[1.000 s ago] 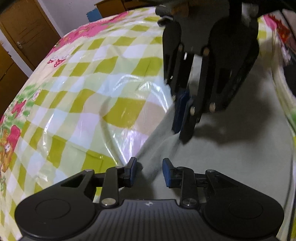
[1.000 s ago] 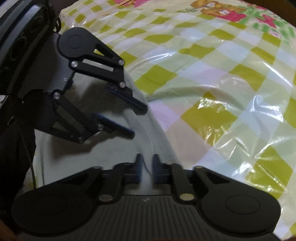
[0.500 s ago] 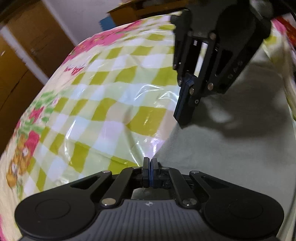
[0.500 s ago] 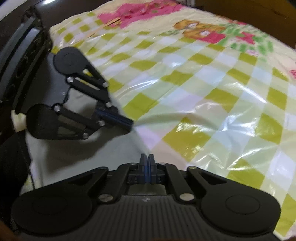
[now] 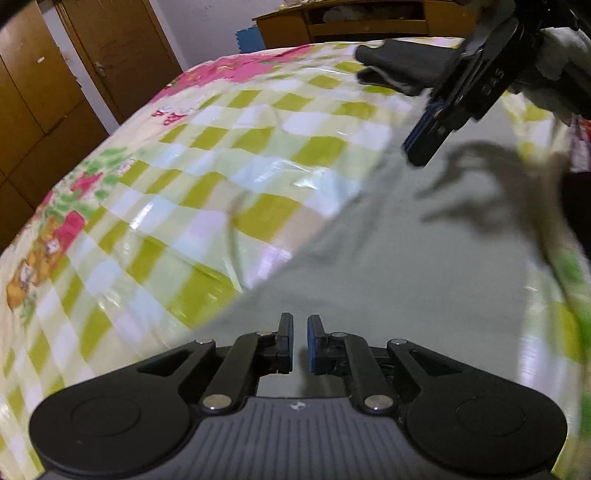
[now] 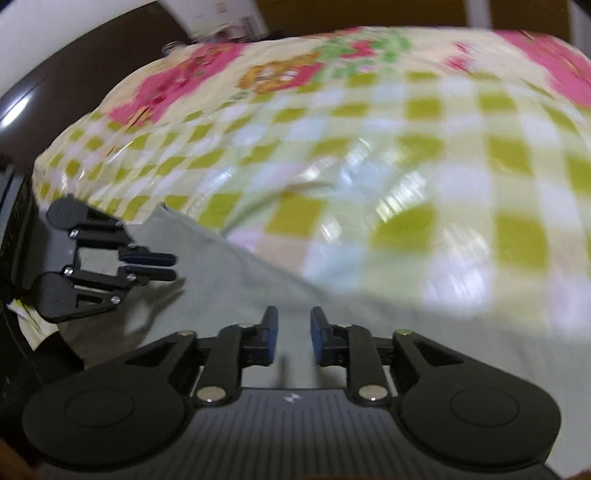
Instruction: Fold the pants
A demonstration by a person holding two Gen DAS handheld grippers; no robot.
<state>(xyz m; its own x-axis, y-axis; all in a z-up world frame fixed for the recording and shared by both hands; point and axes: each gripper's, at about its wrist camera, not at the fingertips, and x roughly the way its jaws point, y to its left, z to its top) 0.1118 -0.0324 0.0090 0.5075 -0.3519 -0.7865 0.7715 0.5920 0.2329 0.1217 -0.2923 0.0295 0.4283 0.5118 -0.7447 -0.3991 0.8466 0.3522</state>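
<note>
The pants (image 5: 424, 277) are pale grey cloth lying flat on the bed, filling the lower right of the left wrist view. In the right wrist view the pants (image 6: 229, 288) fill the lower left. My left gripper (image 5: 300, 343) hovers over the cloth's near edge with a narrow gap between its blue pads, and nothing is held. My right gripper (image 6: 293, 339) is open wider above the cloth, also holding nothing. Each gripper shows in the other's view: the right gripper (image 5: 424, 144) is raised at the upper right, and the left gripper (image 6: 162, 266) is at the left edge.
A glossy plastic-covered sheet (image 5: 221, 166) with yellow-green checks and pink cartoon prints covers the bed. Brown wardrobe doors (image 5: 55, 92) stand to the left and a wooden desk (image 5: 351, 18) stands behind the bed. A white-gloved hand (image 5: 561, 55) holds the right gripper.
Half a second ago both grippers were shut at the cloth's edge. Both have now opened and let go. They have moved apart and the views are motion-blurred.
</note>
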